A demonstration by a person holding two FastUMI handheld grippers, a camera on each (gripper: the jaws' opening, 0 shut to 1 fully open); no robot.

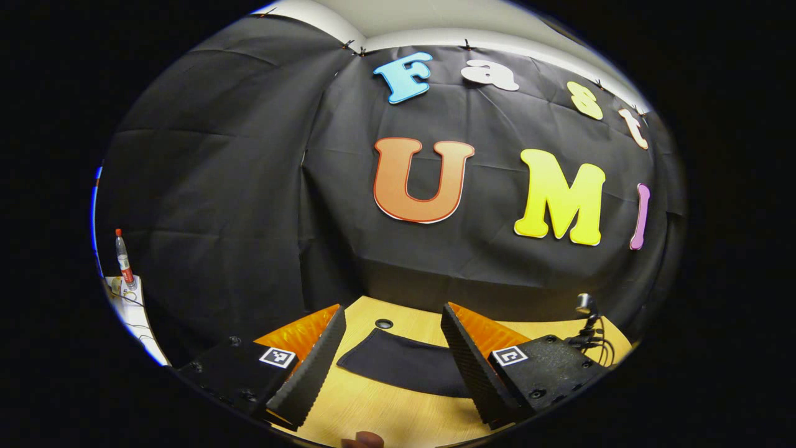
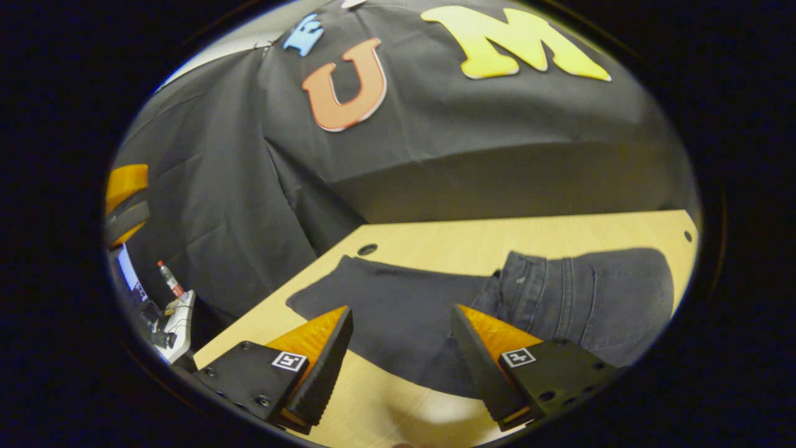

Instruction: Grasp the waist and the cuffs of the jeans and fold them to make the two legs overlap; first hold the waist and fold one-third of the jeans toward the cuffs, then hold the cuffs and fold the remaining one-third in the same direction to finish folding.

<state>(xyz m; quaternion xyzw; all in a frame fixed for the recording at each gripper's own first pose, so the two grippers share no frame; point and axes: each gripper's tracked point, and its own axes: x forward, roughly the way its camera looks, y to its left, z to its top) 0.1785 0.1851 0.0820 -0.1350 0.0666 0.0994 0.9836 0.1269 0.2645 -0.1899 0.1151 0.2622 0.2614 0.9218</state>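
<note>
Beyond the cuff, jeans (image 2: 497,305) waistband.

Bare table (image 2: 497,233) around jeans (image 2: 398,311); small stand with cables (image 1: 587,330) at far corner

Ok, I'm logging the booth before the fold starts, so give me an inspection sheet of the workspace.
Surface: light wooden table, with a round hole near its far corner.
Job's things: dark jeans lie flat on the table, waist end to the right in the right gripper view.
Clutter: nothing seen on the table.
Grippers: left gripper open, above the table, holding nothing; right gripper open above the jeans, holding nothing.
Cables: black cables at a small stand on the table's edge.
Surroundings: black cloth wall; a bottle on a white side surface.
</note>
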